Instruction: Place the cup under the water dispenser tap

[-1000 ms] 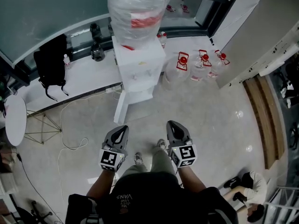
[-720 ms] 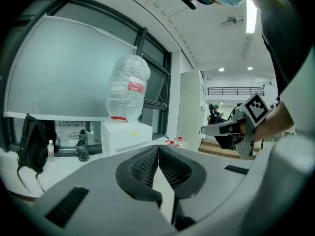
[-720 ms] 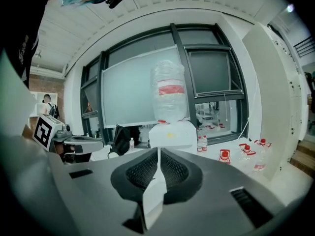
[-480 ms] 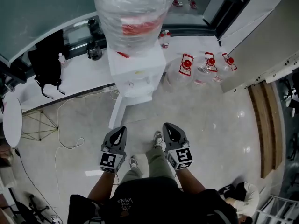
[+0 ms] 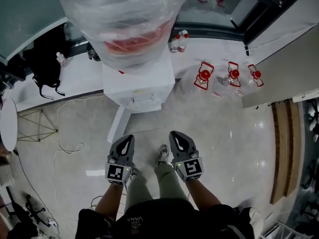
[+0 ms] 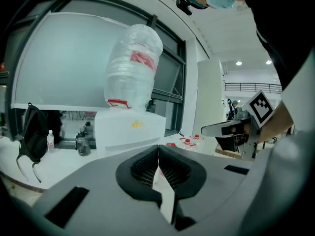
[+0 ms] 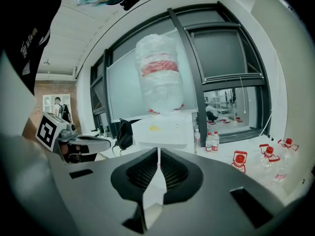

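The water dispenser (image 5: 139, 86), topped by a plastic-wrapped bottle (image 5: 124, 19), is seen just ahead on the floor, with red-capped jugs (image 5: 205, 76) to its right. The left gripper (image 5: 125, 139) and right gripper (image 5: 177, 135) are held side by side at the near end, each pair of fingers closed on nothing. No cup is seen in any view. It should be located first, and the fingers opened before it is reached. The tap, not clearly made out, is best approached squarely from the front.
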`<state>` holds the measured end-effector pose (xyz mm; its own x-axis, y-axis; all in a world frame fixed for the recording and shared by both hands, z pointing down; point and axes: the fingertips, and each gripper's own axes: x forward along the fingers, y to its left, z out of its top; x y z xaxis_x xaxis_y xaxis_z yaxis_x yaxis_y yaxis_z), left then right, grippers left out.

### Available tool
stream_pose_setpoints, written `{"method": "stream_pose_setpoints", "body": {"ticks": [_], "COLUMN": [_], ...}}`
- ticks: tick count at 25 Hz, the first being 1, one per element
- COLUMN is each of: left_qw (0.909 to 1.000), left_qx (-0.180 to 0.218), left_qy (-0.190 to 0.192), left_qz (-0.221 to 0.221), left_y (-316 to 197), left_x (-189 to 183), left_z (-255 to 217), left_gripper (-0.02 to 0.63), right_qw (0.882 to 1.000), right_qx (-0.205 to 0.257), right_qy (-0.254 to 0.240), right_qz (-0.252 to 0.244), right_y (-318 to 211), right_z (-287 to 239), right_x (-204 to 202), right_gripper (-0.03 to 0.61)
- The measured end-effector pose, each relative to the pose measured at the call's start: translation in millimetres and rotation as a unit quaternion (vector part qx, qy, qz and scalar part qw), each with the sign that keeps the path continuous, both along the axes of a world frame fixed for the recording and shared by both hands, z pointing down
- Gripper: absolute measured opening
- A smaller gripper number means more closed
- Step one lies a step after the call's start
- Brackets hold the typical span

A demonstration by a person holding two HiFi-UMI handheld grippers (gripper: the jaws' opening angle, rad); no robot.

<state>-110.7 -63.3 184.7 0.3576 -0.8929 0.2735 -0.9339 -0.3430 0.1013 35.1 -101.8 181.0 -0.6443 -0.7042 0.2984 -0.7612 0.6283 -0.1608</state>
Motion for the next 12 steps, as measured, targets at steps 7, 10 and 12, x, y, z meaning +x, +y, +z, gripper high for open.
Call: {"method": "stream_pose_setpoints", "body": {"ticks": [7,10,12], "left_qw": [0.9999,0.9998,0.9998], "left_qx": [0.012,0.002,0.005], "left_qy": [0.003,-0.011,-0.004], "left_qz": [0.008,0.019,0.018], "left_y": [-35.2,-42.8,-45.2], "left_x": [10.1,6.2,3.3], "left_z": [78.5,132.7,169.3], "left_gripper": [0.018,0.018,0.018], "right_qw": [1.0,0.999,0.999], "right_qx": [0.019,0.029,0.027], "right_qy": [-0.002,-0.013,-0.018], "right_qz": [0.003,0.017,0.027], "right_y": [-39.1,-45.2,-44.0], "right_z": [74.9,123.7,162.1], "right_x": [3.6,1.3,0.2], "right_gripper": [0.046,0.046,0.046]}}
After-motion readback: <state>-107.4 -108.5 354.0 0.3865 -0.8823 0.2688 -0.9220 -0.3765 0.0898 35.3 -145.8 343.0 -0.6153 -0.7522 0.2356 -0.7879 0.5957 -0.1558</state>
